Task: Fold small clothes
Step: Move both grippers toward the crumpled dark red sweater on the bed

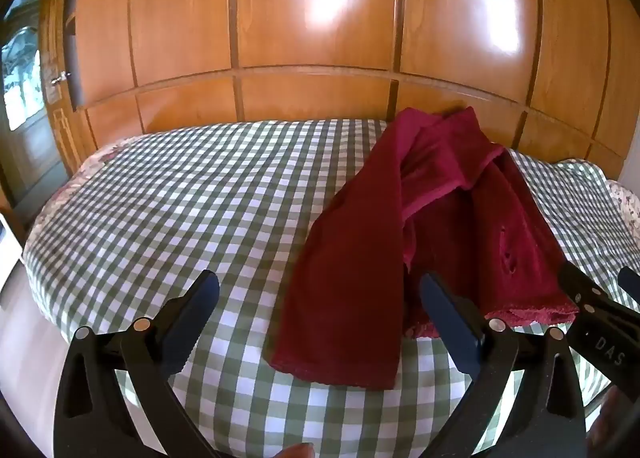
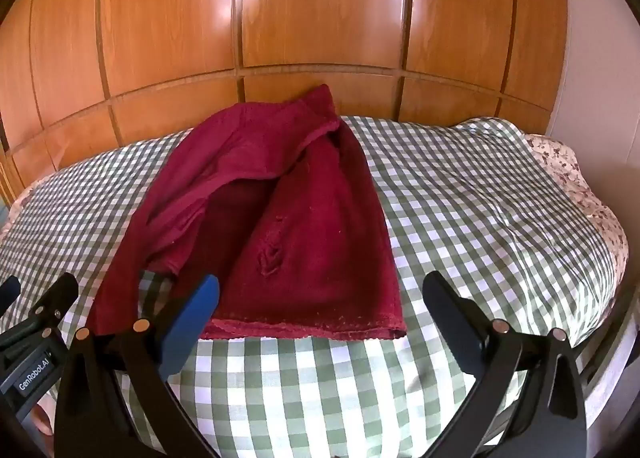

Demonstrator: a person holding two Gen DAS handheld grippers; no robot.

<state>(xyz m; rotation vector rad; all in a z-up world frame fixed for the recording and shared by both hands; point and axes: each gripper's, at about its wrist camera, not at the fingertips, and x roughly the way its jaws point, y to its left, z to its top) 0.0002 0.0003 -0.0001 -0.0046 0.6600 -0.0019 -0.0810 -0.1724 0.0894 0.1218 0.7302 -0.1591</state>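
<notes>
Dark red knitted garment (image 2: pixel 280 213) lying on the green checked bedcover (image 2: pixel 460 217), long axis running from near hem away toward the wooden wardrobe (image 2: pixel 320 9), left sleeve trailing forward, far end bunched and unclear, left gripper (image 1: pixel 320 298) and right gripper (image 2: pixel 320 298) both spread wide, holding nothing.

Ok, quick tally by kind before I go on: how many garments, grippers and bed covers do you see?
Red knitted garment: 1
Grippers: 2, the left gripper and the right gripper, both open and holding nothing
Green checked bed cover: 1
Floral cover showing under its edge: 1
Total: 5
</notes>
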